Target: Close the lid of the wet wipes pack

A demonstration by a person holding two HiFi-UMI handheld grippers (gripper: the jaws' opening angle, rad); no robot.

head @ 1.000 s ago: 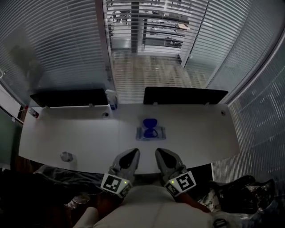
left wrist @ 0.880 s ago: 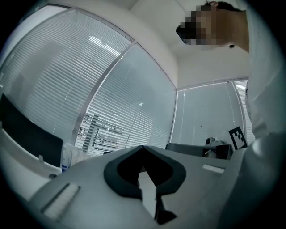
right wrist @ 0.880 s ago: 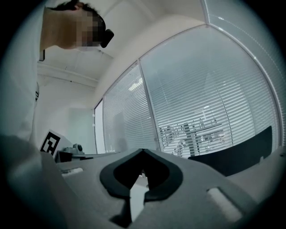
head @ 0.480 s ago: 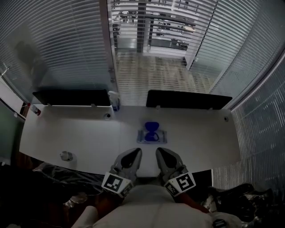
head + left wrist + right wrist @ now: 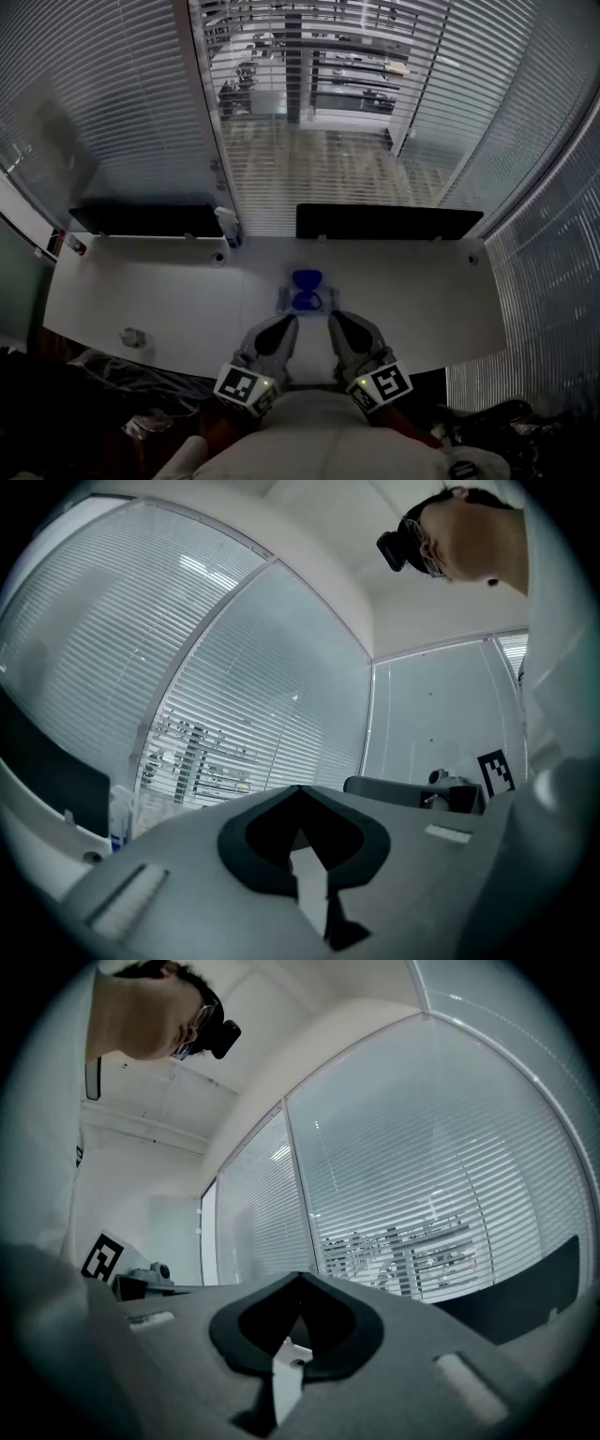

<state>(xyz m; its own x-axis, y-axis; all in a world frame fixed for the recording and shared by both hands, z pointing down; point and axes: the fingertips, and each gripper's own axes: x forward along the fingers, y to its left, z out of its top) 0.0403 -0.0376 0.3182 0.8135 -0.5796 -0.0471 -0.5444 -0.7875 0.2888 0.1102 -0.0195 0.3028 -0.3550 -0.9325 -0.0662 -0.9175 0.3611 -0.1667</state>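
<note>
The wet wipes pack is looking small and blurry, and near it the left gripper and right gripper are hanging pinched together, empty.

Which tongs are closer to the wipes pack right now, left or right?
Left, slightly. The left tongs point at the near-left part of the wet wipes pack, just short of it; the right tongs end just off its near-right corner. Neither touches it.

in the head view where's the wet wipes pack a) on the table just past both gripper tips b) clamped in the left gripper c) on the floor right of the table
a: the wet wipes pack lies on the table, beyond the left gripper and right gripper, touched by neither.
</note>
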